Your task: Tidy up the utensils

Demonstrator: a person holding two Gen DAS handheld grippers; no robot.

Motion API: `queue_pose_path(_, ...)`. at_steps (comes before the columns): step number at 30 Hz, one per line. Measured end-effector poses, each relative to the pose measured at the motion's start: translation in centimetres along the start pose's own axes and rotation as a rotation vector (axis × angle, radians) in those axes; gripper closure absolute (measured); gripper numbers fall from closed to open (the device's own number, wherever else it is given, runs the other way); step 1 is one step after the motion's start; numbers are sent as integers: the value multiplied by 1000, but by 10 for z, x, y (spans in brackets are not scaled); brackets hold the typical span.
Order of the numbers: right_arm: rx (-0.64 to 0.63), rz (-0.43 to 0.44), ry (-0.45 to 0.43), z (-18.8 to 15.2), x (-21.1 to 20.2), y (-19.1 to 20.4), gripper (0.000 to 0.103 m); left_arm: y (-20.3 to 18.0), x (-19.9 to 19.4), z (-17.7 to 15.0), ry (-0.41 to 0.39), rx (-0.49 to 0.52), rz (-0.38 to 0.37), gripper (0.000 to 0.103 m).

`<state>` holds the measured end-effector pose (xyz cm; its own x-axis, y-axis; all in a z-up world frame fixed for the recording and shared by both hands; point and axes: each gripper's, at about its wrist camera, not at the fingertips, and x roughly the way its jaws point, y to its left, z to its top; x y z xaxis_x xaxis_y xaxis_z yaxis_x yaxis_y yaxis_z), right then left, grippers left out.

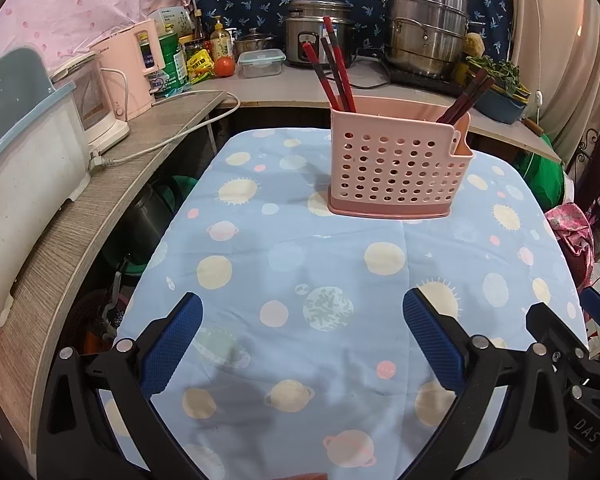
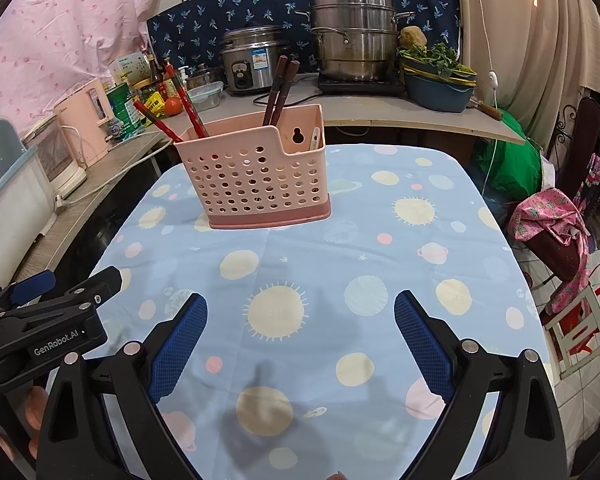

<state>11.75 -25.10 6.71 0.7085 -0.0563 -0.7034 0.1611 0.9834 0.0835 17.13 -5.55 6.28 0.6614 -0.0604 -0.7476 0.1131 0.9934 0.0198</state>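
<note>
The left gripper [image 1: 302, 344] hovers low over the tabletop [image 1: 260, 360], its fingers [image 1: 172, 344] spread wide with nothing between them. Ahead of those fingers and a little to their right stands the pink utensil holder [image 1: 396, 164], upright on the cloth and well apart from the tips. In it, the red chopsticks [image 1: 332, 76] lean up and leftward from its left compartment, while the brown chopsticks [image 1: 466, 96] lean rightward from its right end.

The right gripper [image 2: 300, 340] is likewise spread and empty. From its fingers [image 2: 424, 340] the holder lies ahead and somewhat to the left, and a pale utensil handle [image 2: 314, 139] shows in the small end compartment. No loose utensil lies on the cloth, so the sorting looks largely done. Neither gripper is clearly nearer; any next reach is straight forward, with the sticks' long axes near-vertical.
</note>
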Motion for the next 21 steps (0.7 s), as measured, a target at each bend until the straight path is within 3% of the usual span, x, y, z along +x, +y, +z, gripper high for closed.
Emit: queue_pose_path(21, 3, 3, 11, -2, 6, 2, 12, 2, 4, 4, 8, 4, 14, 7)
